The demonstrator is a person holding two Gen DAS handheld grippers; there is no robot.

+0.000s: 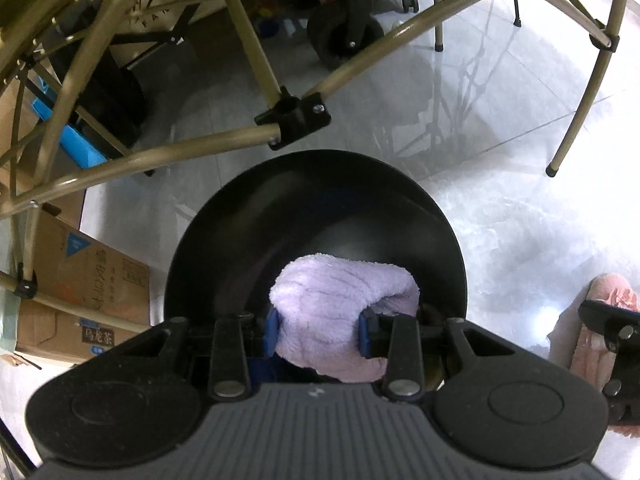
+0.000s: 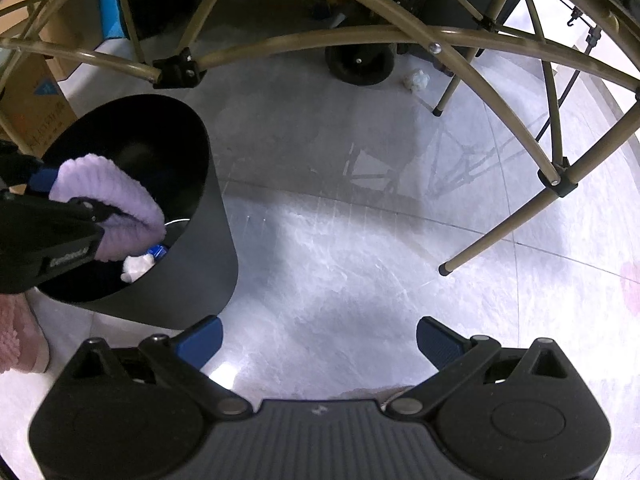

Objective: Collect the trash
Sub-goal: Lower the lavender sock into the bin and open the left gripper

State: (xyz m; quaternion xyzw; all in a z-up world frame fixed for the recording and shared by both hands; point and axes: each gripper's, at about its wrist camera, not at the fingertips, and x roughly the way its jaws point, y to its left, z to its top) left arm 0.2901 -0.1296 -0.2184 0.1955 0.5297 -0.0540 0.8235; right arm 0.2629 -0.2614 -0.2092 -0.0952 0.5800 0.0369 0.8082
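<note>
My left gripper [image 1: 320, 330] is shut on a fluffy lilac cloth [image 1: 340, 304], holding it over the mouth of a black round bin [image 1: 240, 216]. From the right wrist view the lilac cloth [image 2: 108, 196] hangs inside the black bin's rim [image 2: 200, 152], above a white crumpled wad [image 2: 136, 270] and a small blue-labelled item [image 2: 158, 252] lying in the bin. My right gripper [image 2: 318, 340] stands open over bare floor to the right of the bin, with nothing between its blue pads. A crumpled white paper ball [image 2: 418, 78] lies on the floor far back near a black wheel.
Olive metal legs of folding furniture [image 2: 492, 92] arch overhead and stand on the glossy grey tile floor [image 2: 360, 240]. Cardboard boxes [image 1: 80, 280] sit left of the bin. A black wheel [image 2: 360, 64] stands at the back. A pink fluffy slipper [image 1: 604, 320] lies to the right of the bin.
</note>
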